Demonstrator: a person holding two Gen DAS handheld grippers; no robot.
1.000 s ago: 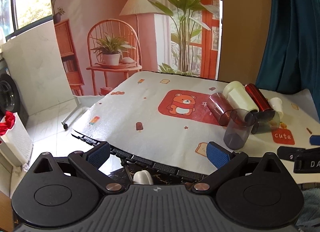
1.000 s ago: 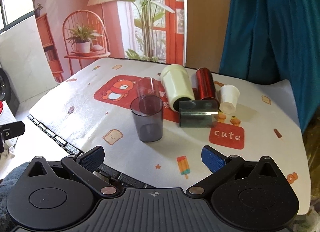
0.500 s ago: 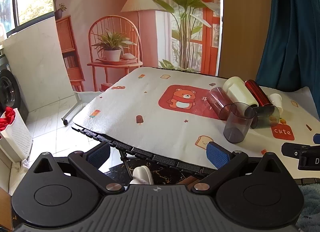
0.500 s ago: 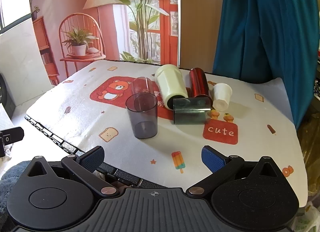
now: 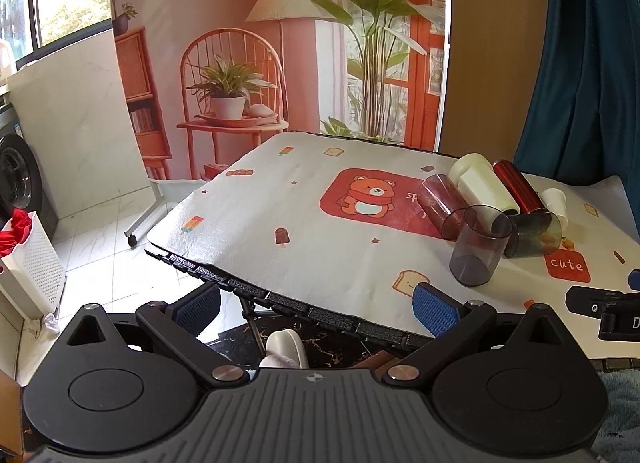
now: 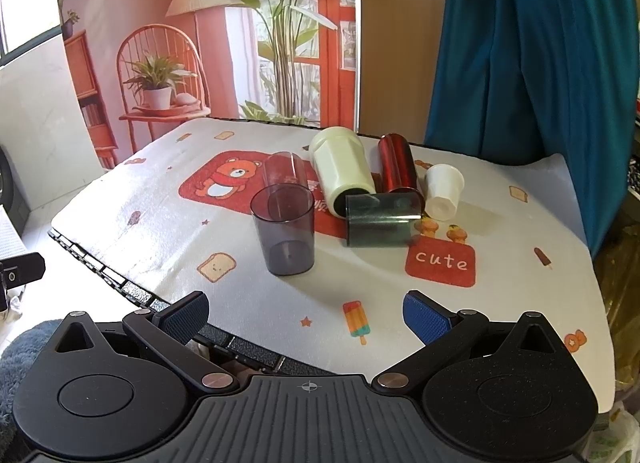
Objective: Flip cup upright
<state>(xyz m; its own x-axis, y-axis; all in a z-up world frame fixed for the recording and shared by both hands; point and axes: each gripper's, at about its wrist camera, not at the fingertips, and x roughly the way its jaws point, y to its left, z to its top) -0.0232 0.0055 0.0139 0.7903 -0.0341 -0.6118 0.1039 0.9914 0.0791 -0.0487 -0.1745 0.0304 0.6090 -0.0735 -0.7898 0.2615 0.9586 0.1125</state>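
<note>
A smoky grey cup is seen standing upright, mouth up, on the bench, just in front of a clear cup lying on its side. Beside it, a dark green cup lies on its side. The left gripper and right gripper are held back near the bench edge, fingers spread wide with nothing between them.

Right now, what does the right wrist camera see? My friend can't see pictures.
A smoky grey cup stands upright on a bear-print table. Behind it five more cups lie on their sides: clear, cream, red, white and dark green. The open right hand-held gripper is empty.
</note>
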